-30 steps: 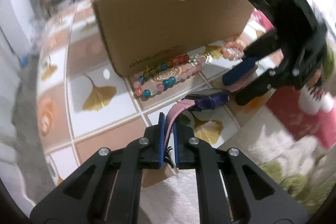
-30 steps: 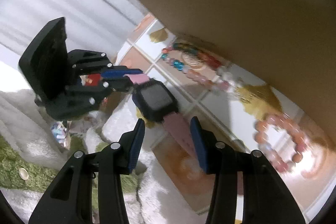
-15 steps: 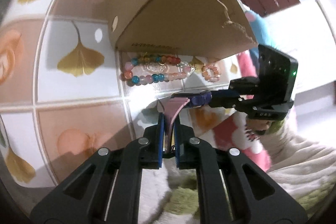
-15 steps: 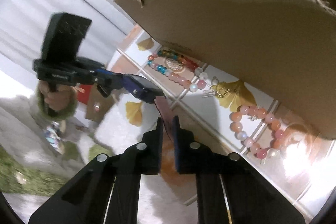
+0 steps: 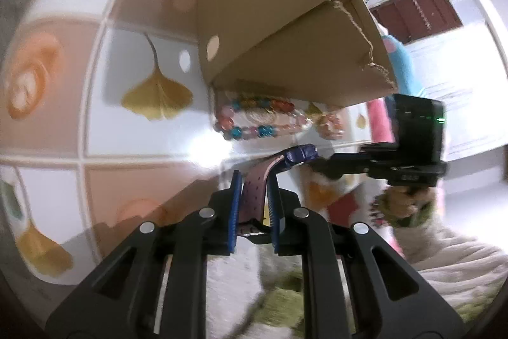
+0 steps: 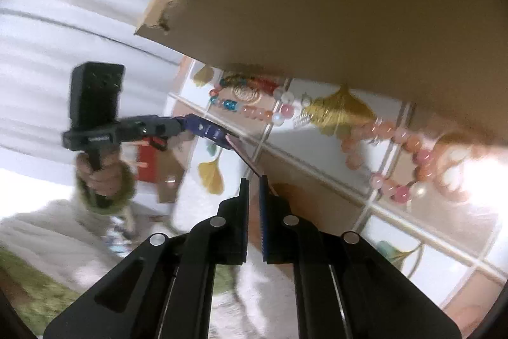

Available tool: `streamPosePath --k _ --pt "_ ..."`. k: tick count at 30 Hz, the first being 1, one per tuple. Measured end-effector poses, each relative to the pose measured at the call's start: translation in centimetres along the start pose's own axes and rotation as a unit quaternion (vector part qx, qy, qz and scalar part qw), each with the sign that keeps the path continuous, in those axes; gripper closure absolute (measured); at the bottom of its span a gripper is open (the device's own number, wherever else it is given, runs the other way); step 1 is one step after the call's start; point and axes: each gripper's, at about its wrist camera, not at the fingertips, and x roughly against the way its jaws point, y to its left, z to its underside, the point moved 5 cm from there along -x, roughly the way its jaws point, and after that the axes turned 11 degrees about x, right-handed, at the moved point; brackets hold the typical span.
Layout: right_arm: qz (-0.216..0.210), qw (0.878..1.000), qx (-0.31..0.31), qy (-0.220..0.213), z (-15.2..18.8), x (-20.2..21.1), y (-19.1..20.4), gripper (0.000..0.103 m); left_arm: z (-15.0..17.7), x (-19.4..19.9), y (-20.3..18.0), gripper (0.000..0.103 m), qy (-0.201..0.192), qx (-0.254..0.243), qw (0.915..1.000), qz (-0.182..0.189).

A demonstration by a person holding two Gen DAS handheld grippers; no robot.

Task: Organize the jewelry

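Left gripper (image 5: pixel 254 180): jaws stand slightly apart about the pink perforated strap of a wristwatch (image 5: pixel 254 196), having just been opening; the strap lies between them, and contact with the pads cannot be confirmed. Right gripper (image 6: pixel 253 180): jaws clamped together on the opposite pink strap end. The watch, with its dark blue rectangular case (image 6: pixel 206 129), hangs stretched between both grippers above the desk (image 5: pixel 63 132), which is covered in a ginkgo-leaf tile pattern. Beyond, a multicoloured bead bracelet (image 5: pixel 254 129) and a pink-orange bead bracelet (image 6: pixel 397 161) lie on the desk beside a brown cardboard box (image 5: pixel 270 21).
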Motion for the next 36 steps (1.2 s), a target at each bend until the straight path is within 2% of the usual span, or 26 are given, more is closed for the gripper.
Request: streamPosePath --k 4,12,15,16,18,19,20,21,24,28,32,33,36 --pt "0.040 0.999 0.025 -0.004 0.0 -0.1 0.5 0.096 0.0 0.1 -0.7 0.088 -0.014 -0.024 0.9995 -0.014" --pt "0.095 0.993 0.068 -0.008 -0.5 -0.3 0.7 0.096 -0.2 -0.2 -0.7 0.089 -0.013 -0.031 0.9991 -0.028" --pt "0.112 0.989 0.094 -0.014 -0.5 -0.4 1.7 0.095 0.1 0.0 -1.5 0.086 -0.025 -0.056 0.9972 -0.043" --pt "0.116 0.988 0.101 -0.016 -0.6 -0.4 1.9 0.091 0.3 -0.1 -2.0 0.084 -0.031 -0.073 0.9954 -0.055" --pt "0.128 0.985 0.109 -0.025 -0.7 -0.4 2.3 0.077 1.0 -0.1 -3.0 0.072 -0.044 -0.117 0.9884 -0.086" --pt "0.133 0.984 0.115 -0.031 -0.8 -0.4 2.4 0.071 1.2 0.1 -3.0 0.069 -0.049 -0.136 0.9844 -0.100" --pt "0.133 0.983 0.119 -0.038 -1.1 -0.4 2.5 0.070 1.6 -0.1 -3.4 0.065 -0.053 -0.160 0.9787 -0.117" --pt "0.131 0.983 0.118 -0.045 -1.4 -0.4 2.6 0.070 2.1 -0.6 -4.1 0.063 -0.056 -0.188 0.9712 -0.135" --pt "0.118 0.986 0.100 -0.066 -2.3 0.0 2.2 0.070 2.8 -2.2 -5.4 0.061 -0.058 -0.231 0.9590 -0.154" --pt "0.114 0.987 0.080 -0.085 -2.6 0.9 2.0 0.070 3.1 -3.6 -7.0 0.053 -0.069 -0.263 0.9487 -0.161" --pt "0.117 0.987 0.061 -0.096 -1.8 1.8 1.8 0.070 3.6 -5.0 -7.6 0.053 -0.083 -0.294 0.9309 -0.200" --pt "0.117 0.987 0.055 -0.098 -1.6 1.9 1.7 0.070 3.6 -5.3 -7.6 0.053 -0.083 -0.296 0.9285 -0.208" --pt "0.116 0.987 0.039 -0.105 -1.0 2.2 1.6 0.070 3.6 -5.7 -7.5 0.053 -0.083 -0.293 0.9289 -0.211"
